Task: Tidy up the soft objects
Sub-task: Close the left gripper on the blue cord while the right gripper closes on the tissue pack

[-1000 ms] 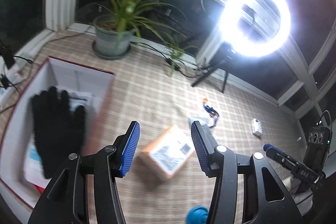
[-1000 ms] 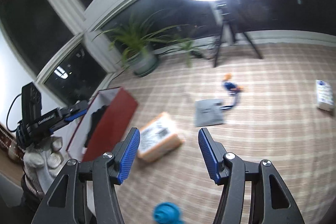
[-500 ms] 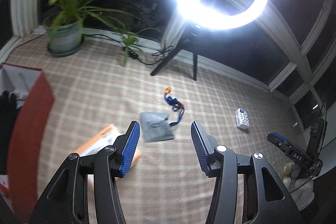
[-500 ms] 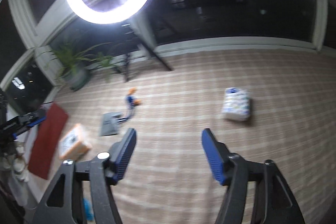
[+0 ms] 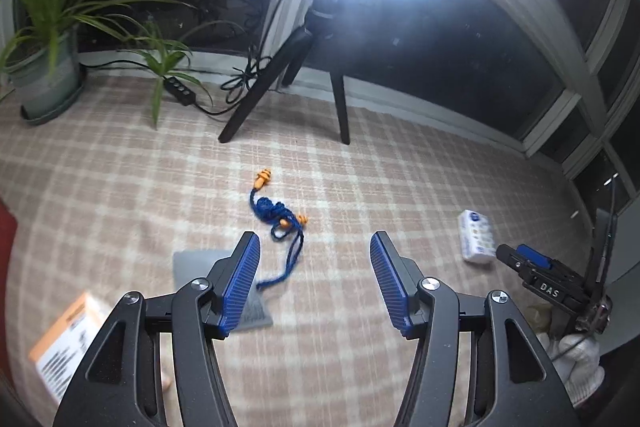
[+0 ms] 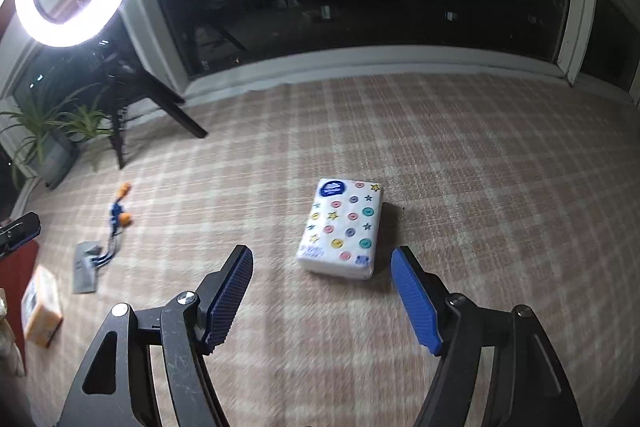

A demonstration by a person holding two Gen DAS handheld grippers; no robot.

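A blue cord with orange earplugs point(image 5: 276, 213) lies on the checked rug, just ahead of my left gripper point(image 5: 314, 283), whose jaws are opening with nothing between them. Beside its left finger lies a flat grey pouch point(image 5: 200, 263). In the right wrist view a white tissue pack with coloured buttons point(image 6: 342, 227) rests on the rug, just beyond my right gripper point(image 6: 322, 291), which hangs open and empty. The tissue pack point(image 5: 476, 237) also shows at the right of the left wrist view, and the cord point(image 6: 116, 217) and pouch point(image 6: 86, 267) at the left of the right wrist view.
An orange box point(image 5: 68, 341) lies at lower left, next to a red box edge point(image 6: 16, 283). A ring light on a tripod point(image 5: 320, 67), cables, a power strip point(image 5: 178, 87) and potted plants point(image 5: 44, 59) stand along the window wall. A gloved hand point(image 5: 576, 363) holds the other gripper.
Both grippers swept right across the rug and sank. The left view left the red box with the black glove and reached the cord. The right view reached the tissue pack, its jaws wider.
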